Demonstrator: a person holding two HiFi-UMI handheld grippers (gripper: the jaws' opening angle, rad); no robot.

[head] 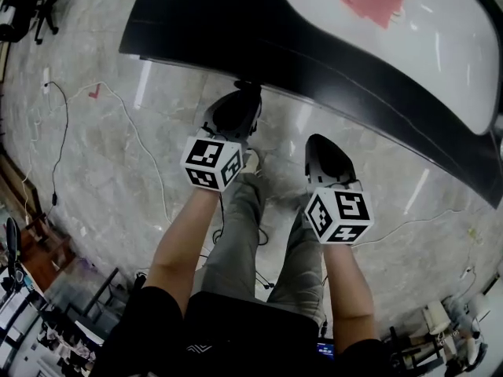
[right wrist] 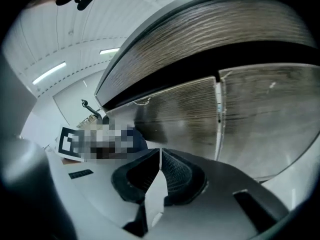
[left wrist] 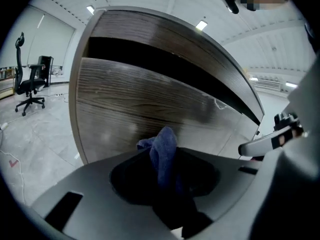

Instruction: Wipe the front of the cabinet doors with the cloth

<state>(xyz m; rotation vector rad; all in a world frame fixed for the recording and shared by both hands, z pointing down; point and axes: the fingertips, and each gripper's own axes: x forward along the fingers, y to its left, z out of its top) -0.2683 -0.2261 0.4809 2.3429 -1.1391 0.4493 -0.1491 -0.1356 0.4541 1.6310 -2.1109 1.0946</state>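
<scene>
**Dark shirt nearest, cabinet farthest: the cloth rides the left gripper**

Head view: from the dark shirt (head: 236, 332) at six o'clock, both forearms reach toward twelve; the left gripper (head: 242, 93) has its tip at the dark edge of the cabinet (head: 236, 34); the right gripper (head: 318, 144), at the left one's three o'clock, stops short of that edge; so the left is the nearer of the two, and the cloth does not show from up here.

Left gripper view: the jaws are clamped on the blue cloth (left wrist: 164, 151), which bunches up toward twelve o'clock; the wood-grain cabinet door (left wrist: 145, 109) fills the field just beyond it, its grain running from nine to three; whether cloth and door touch cannot be told; the stroke likely wants a short push to twelve, then travel along the grain.

Right gripper view: the jaws are pressed together with nothing between them; the doors stand ahead, with the upright seam (right wrist: 218, 119) between two of them at one o'clock.
</scene>
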